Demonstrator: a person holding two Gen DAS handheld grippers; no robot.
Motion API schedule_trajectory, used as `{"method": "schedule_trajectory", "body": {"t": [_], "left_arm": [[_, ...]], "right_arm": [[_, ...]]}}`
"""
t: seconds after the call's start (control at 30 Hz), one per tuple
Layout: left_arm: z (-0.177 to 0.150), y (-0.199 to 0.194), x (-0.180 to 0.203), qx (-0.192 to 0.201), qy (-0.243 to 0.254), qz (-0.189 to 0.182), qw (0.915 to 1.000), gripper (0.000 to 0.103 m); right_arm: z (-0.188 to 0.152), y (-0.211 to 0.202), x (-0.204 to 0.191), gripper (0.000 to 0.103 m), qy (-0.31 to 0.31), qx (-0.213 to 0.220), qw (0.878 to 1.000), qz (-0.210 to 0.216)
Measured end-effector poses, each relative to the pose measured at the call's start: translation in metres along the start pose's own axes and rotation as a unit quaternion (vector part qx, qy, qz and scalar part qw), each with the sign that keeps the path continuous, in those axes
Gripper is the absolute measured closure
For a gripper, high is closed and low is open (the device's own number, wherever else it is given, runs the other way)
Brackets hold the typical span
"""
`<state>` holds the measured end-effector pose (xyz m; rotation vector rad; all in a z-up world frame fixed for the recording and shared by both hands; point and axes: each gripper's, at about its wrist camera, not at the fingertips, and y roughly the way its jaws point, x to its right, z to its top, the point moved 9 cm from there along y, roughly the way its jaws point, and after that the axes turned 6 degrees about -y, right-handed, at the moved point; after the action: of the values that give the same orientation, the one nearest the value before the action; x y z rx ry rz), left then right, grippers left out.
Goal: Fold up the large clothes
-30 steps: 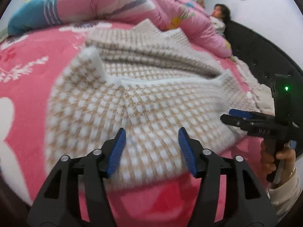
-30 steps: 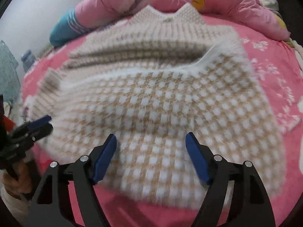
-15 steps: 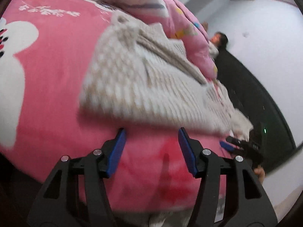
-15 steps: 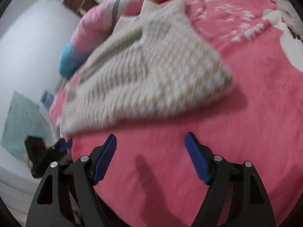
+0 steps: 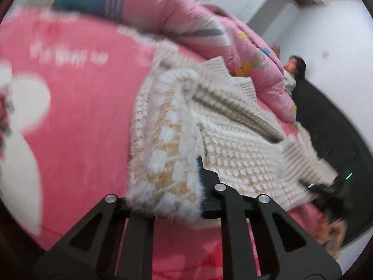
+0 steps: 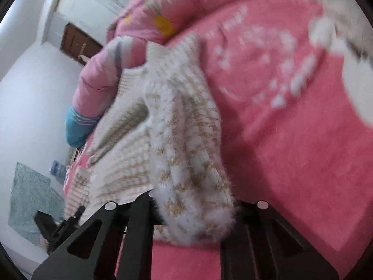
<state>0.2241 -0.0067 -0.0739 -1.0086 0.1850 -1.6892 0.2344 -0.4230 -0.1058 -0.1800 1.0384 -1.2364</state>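
A fluffy cream and tan checked sweater (image 5: pixel 233 140) lies on the pink bed cover (image 5: pixel 81 121). My left gripper (image 5: pixel 181 182) has its jaws closing onto a bunched corner of the near hem; the fabric is pinched between them and hides the left finger. My right gripper (image 6: pixel 193 212) is likewise closing onto the opposite corner of the sweater (image 6: pixel 184 126), which bulges over both its fingers. Each gripper shows small in the other's view: the right gripper (image 5: pixel 326 186) at the far right, the left gripper (image 6: pixel 67 221) at the lower left.
A rolled pink quilt (image 5: pixel 186 23) with a blue end lies along the far side of the bed. A person (image 5: pixel 293 70) rests beyond it beside a dark headboard (image 5: pixel 331 135). A brown door (image 6: pixel 77 44) and a teal mat (image 6: pixel 28 205) show off the bed.
Both grippers stood open over the bare bed cover in front of the sweater; now each has shut on a hem corner, and the fabric is bunched up at the jaws.
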Motion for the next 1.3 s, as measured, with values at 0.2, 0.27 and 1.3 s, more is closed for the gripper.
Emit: {"method": "schedule_trajectory", "body": {"t": [0.2,0.27,1.3], "left_arm": [[0.014,-0.055,0.022,0.031,0.035,-0.002,0.9989,0.094],[0.010,-0.064,0.029,0.027,0.040,-0.010,0.9988,0.094],[0.002,-0.006,-0.025,-0.084,0.088,0.084,0.9890,0.084]], "right_arm": [[0.005,-0.060,-0.040,0.094,-0.063,0.030,0.998,0.001],[-0.003,-0.083,-0.043,0.094,-0.074,0.030,0.997,0.006],[-0.003,-0.016,-0.037,0.085,-0.249,-0.078,0.955,-0.142]]}}
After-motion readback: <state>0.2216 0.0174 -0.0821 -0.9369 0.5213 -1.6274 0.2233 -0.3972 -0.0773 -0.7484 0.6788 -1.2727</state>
